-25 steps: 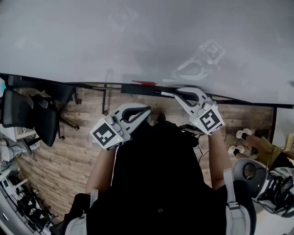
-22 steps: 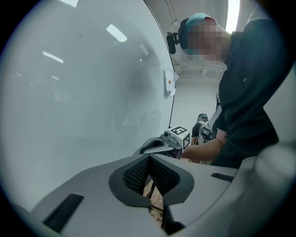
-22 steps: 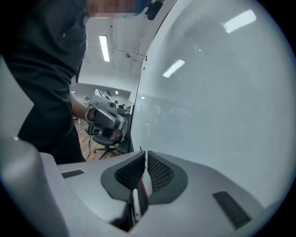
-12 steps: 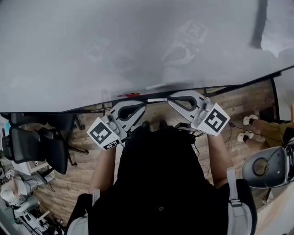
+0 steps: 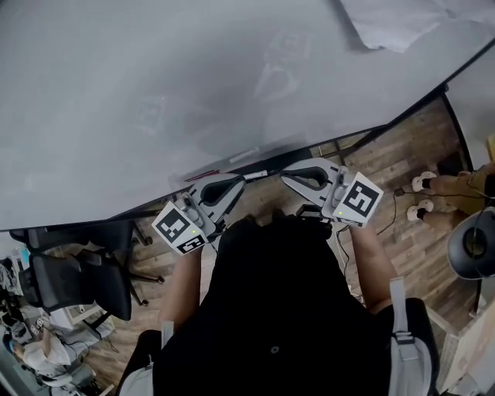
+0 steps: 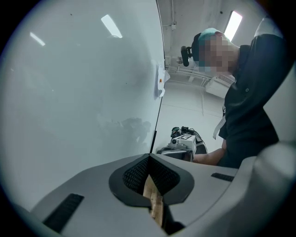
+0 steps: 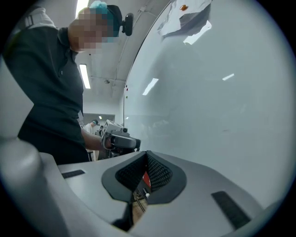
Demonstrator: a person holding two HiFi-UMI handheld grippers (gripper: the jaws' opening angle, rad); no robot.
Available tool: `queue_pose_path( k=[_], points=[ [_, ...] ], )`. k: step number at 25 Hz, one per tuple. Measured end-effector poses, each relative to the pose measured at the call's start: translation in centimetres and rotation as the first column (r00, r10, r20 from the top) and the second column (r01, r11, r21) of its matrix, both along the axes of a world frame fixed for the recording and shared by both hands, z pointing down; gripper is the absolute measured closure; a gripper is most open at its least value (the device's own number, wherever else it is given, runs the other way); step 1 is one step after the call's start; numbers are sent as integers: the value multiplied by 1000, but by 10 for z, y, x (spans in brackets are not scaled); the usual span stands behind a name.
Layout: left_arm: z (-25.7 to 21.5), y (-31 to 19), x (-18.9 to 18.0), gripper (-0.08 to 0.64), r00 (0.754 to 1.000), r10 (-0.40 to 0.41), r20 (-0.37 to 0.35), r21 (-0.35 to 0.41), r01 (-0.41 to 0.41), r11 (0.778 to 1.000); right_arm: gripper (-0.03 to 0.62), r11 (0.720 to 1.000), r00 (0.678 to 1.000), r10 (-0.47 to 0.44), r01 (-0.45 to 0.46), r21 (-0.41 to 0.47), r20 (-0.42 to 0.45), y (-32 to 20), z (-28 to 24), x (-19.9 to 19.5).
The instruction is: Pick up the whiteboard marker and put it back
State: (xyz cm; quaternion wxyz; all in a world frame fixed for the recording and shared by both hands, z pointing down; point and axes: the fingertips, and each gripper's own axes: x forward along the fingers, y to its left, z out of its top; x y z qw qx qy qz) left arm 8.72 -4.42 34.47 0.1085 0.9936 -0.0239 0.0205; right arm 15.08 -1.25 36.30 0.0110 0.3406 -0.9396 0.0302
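Black fabric of the person's top point(image 5: 271, 309) fills the near foreground of the head view, with two bare forearms point(image 5: 182, 282) reaching forward from it. Each hand carries a pale grey gripper bearing a black-and-white marker cube. We see the left gripper point(image 5: 241, 181) pointing level toward the board. Its jaws are together with nothing between the pads in its own view, so it takes no part in the work. The right gripper point(image 5: 285, 176) sits just beside it, tips facing the left one's, and its jaws are pressed together. A slim pale whiteboard marker point(image 5: 259, 175) sticks out sideways from those tips toward the left gripper. We judge it pinched there, though the right gripper view shows only a thin sliver in the slit, so we cannot be sure. Just beyond, a red marker point(image 5: 204, 175) lies along the lower edge of the whiteboard point(image 5: 193, 93), apart from both grippers. The board is a wide, glossy grey-white surface carrying faint reflections of the grippers, with a sheet of paper point(image 5: 402, 23) fixed near its top. Farther off, below the board, are the wooden floor point(image 5: 379, 166) and a black office chair point(image 5: 73, 271). By our reading the pick-up is done or nearly so. What is left is returning the marker to the board's edge and letting go.
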Motion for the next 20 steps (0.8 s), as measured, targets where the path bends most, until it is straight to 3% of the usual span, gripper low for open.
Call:
queue_pose_path(
  k=[4, 9, 20],
  points=[
    [7, 7, 0, 548, 1000, -5, 12, -17, 6, 1000, 574, 1000, 1000, 11, -11, -11, -19, 4, 9, 12],
    [14, 9, -9, 549, 999, -44, 20, -35, 45, 998, 574, 1000, 986, -2, 2, 0, -169, 6, 21, 10],
    [22, 13, -32, 549, 994, -109, 30, -70, 110, 991, 574, 999, 992, -34, 34, -2, -119, -3, 15, 2]
  ],
)
